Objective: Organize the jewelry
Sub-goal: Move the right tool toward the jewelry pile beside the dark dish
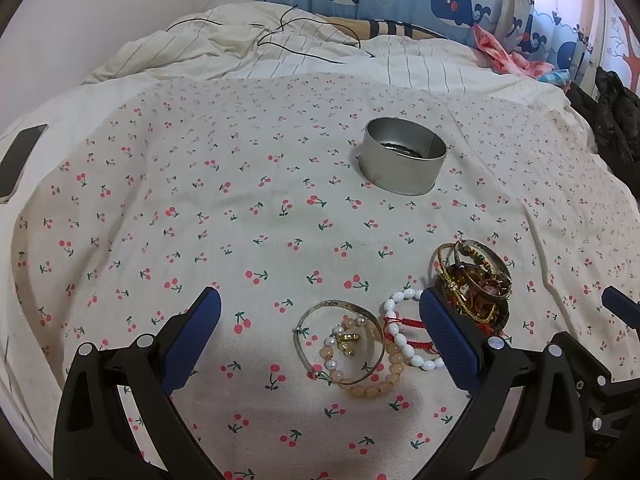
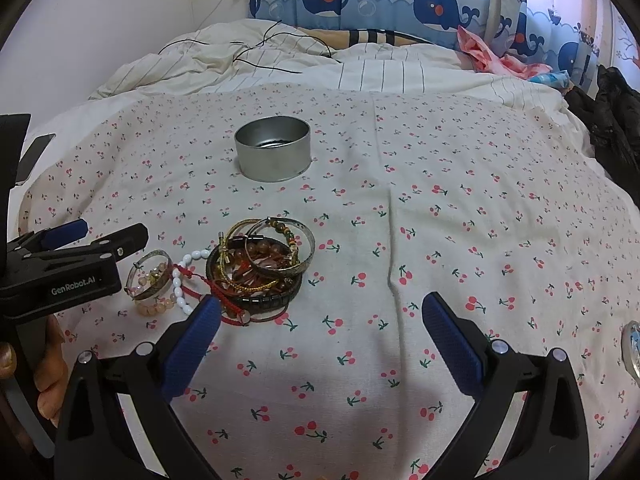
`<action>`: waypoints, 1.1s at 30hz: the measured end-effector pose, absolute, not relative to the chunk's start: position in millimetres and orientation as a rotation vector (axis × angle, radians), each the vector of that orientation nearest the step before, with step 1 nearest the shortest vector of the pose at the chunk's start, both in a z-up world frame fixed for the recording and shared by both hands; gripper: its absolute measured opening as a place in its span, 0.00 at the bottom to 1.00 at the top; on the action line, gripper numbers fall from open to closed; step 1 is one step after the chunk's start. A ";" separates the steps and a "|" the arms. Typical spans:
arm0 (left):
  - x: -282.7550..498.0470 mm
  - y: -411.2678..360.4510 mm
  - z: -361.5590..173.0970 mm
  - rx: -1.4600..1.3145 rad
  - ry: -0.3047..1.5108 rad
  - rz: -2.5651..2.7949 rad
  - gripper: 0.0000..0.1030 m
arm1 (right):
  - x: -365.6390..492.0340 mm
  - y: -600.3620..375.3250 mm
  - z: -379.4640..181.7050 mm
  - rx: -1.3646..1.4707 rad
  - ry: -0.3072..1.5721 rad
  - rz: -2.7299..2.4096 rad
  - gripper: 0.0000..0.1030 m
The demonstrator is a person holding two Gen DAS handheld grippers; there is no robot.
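Observation:
A round silver tin [image 1: 404,159] stands open on the cherry-print cloth, with something dark inside; it also shows in the right wrist view [image 2: 273,154]. A pile of bangles and bead bracelets [image 2: 260,272] lies nearer; it also shows in the left wrist view [image 1: 474,280]. Beside it lie a silver bangle [image 1: 340,346], a peach bead bracelet [image 1: 384,376] and a white bead bracelet with red cord [image 1: 404,330]. My left gripper [image 1: 320,336] is open, low over the silver bangle. My right gripper [image 2: 320,332] is open and empty, just right of the pile.
A phone [image 1: 20,160] lies at the cloth's left edge. A rumpled striped quilt with a black cable [image 1: 304,40] lies behind. Dark clothing [image 2: 616,120] sits at the far right. A shiny round object [image 2: 632,348] lies at the right edge.

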State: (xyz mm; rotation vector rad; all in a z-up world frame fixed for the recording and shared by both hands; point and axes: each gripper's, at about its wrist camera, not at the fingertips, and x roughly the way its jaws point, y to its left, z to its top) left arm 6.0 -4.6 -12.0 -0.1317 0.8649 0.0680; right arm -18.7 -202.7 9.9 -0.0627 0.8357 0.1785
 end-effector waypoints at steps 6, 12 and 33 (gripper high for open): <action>6.6 -5.7 -13.1 -0.124 0.855 0.069 0.93 | -18.5 -202.5 9.9 -0.067 0.836 0.176 0.94; 6.7 -8.7 -14.2 -0.113 0.862 0.066 0.93 | -19.0 -203.0 10.0 -0.071 0.835 0.175 0.94; 11.5 19.5 -21.0 0.016 1.011 0.074 0.93 | 2.9 -219.8 9.9 -0.025 0.887 0.307 0.66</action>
